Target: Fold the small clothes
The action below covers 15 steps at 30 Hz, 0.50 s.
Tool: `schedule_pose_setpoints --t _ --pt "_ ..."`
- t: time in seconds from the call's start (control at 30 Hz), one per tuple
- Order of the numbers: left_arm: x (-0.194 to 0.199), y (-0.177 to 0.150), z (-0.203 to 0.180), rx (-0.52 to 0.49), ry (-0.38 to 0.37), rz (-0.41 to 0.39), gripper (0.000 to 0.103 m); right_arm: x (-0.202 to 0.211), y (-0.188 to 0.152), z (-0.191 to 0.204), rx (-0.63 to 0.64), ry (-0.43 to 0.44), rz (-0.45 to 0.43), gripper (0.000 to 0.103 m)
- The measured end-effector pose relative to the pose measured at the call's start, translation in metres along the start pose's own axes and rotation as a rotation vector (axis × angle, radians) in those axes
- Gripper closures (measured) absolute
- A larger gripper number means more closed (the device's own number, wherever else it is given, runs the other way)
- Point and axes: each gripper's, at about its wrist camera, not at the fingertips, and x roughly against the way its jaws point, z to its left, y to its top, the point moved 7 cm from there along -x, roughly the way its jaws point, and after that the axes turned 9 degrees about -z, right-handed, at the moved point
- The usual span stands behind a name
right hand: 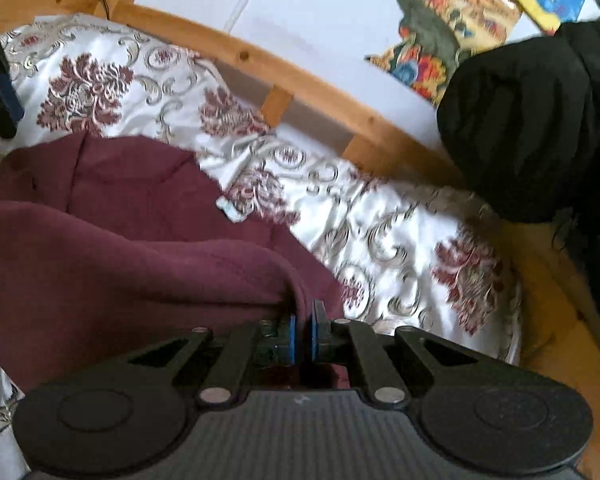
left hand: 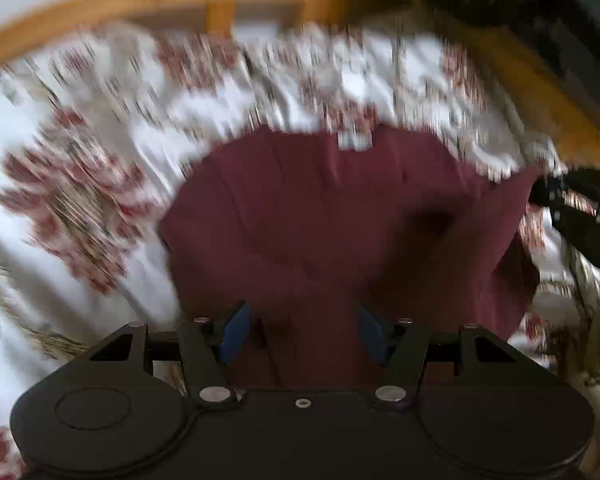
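Maroon garment (left hand: pixel 340 216) lies spread on the bed (right hand: pixel 380 216), over the floral cover, near the wooden bed frame (right hand: pixel 300 80). Right gripper (right hand: pixel 303 326) is clamped on a raised fold of the garment at its near edge. Left gripper (left hand: pixel 300 332) stands parted above the cloth, nothing pinched between its blue pads. Judgement: one fold is under way, not laid flat; the garment looks mostly open, so most folding remains

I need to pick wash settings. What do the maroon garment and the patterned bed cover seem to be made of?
Maroon garment: looks like soft matte knit, perhaps fleece or cotton jersey; it shows a fuzzy surface and thick rounded folds. Bed cover: seems a glossy satin-like woven fabric, possibly jacquard; bright highlights gleam along its creases around the floral pattern.
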Motion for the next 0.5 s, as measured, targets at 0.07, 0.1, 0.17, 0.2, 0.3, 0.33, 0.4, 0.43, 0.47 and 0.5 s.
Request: schedule_pose_setpoints --t 0.07,0.1,0.17,0.2,0.3,0.33,0.4,0.43,0.47,0.5 --pt "-0.02 -0.005 0.004 0.036 -0.051 0.086 0.041 -0.003 -0.005 0.0 -0.018 0.009 0.016 0.096" --pt "-0.027 -0.006 0.005 0.049 -0.064 0.116 0.041 -0.004 -0.007 0.0 -0.021 0.01 0.021 0.096" --pt "-0.038 -0.008 0.005 0.048 -0.06 0.161 0.044 -0.006 -0.01 -0.001 -0.027 0.014 0.029 0.095" --pt "-0.043 -0.009 0.004 0.041 -0.055 0.178 0.051 -0.006 -0.011 0.0 -0.028 0.015 0.03 0.095" --pt "-0.049 -0.012 -0.002 0.004 -0.038 0.207 0.083 -0.007 -0.012 0.0 -0.027 0.018 0.031 0.095" --pt "-0.048 -0.011 -0.003 -0.006 -0.03 0.204 0.09 -0.007 -0.012 0.0 -0.026 0.019 0.031 0.095" --pt "-0.042 -0.008 -0.004 -0.02 -0.017 0.169 0.094 -0.008 -0.013 0.0 -0.026 0.02 0.032 0.095" --pt "-0.038 -0.005 -0.005 -0.026 -0.008 0.143 0.096 -0.008 -0.013 0.0 -0.025 0.021 0.032 0.095" --pt "-0.033 -0.002 -0.006 -0.034 0.017 0.107 0.096 -0.008 -0.014 0.0 -0.024 0.017 0.03 0.095" --pt "-0.026 0.002 -0.006 -0.047 0.051 0.058 0.097 -0.008 -0.013 0.0 -0.021 0.01 0.025 0.095"
